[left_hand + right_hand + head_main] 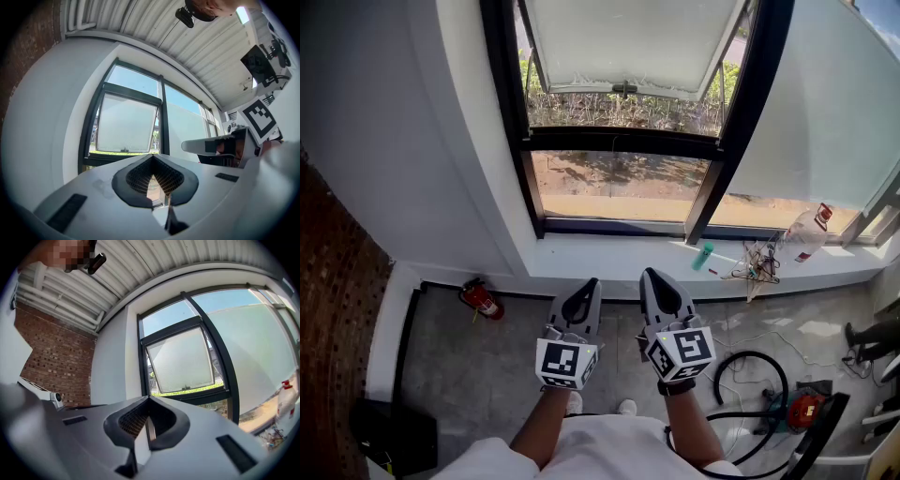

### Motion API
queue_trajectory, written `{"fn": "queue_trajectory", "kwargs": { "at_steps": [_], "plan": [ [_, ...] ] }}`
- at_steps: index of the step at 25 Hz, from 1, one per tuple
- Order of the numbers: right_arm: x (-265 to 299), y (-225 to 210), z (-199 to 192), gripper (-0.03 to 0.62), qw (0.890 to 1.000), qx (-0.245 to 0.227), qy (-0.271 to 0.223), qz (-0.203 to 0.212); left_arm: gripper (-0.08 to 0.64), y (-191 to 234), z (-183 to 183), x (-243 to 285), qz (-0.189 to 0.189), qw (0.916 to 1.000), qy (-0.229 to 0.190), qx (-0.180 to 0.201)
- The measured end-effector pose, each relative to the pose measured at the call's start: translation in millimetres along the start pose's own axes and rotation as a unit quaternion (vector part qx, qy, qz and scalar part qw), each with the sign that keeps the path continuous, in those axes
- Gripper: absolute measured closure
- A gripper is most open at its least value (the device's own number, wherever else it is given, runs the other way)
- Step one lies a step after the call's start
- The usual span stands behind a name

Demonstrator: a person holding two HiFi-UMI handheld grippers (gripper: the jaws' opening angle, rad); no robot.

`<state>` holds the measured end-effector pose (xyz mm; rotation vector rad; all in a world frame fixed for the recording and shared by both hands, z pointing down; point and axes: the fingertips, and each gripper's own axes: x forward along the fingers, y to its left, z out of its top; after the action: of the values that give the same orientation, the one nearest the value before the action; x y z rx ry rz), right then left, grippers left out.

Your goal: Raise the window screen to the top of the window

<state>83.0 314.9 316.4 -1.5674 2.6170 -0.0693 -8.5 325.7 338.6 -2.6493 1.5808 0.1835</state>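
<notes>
White sill [609, 258] beneath a black-framed window [623, 141], grey floor [487, 366]

The window screen [633, 42] is running off the upper edge of the head view, so its top is not showing. On the sill [600, 258] at right, a tangle [757, 262] of thin wiry things is appearing too small to tell apart, and the print on the bottle [809, 232] beside it is reading as a blur. At lower right a black bar [820, 431] is covering part of a red machine [804, 410]. The lower left edge is cutting off a black box [394, 436].
</notes>
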Motion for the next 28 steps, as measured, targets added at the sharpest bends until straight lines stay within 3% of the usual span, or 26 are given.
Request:
{"fn": "queue_trajectory", "kwargs": {
  "at_steps": [9, 14, 28],
  "plan": [
    [-8.3, -13.1, -4.1, 0.606, 1.000, -0.018, 0.009, -0.010, 0.560, -11.5, 1.7, 5.9, 0.010, 0.9999, -0.002, 0.000],
    [-15.1, -27.7, -12.7, 0.606, 0.999, 0.001, 0.022, -0.034, 0.560, -16.3, 2.3, 6.7, 0.012, 0.9999, 0.000, 0.002],
    [-40.7, -54.3, -13.4, 0.606, 0.999, -0.018, 0.031, -0.029, 0.560, -50.3, 2.7, 18.1, 0.012, 0.9999, -0.001, -0.005]
  ]
}}
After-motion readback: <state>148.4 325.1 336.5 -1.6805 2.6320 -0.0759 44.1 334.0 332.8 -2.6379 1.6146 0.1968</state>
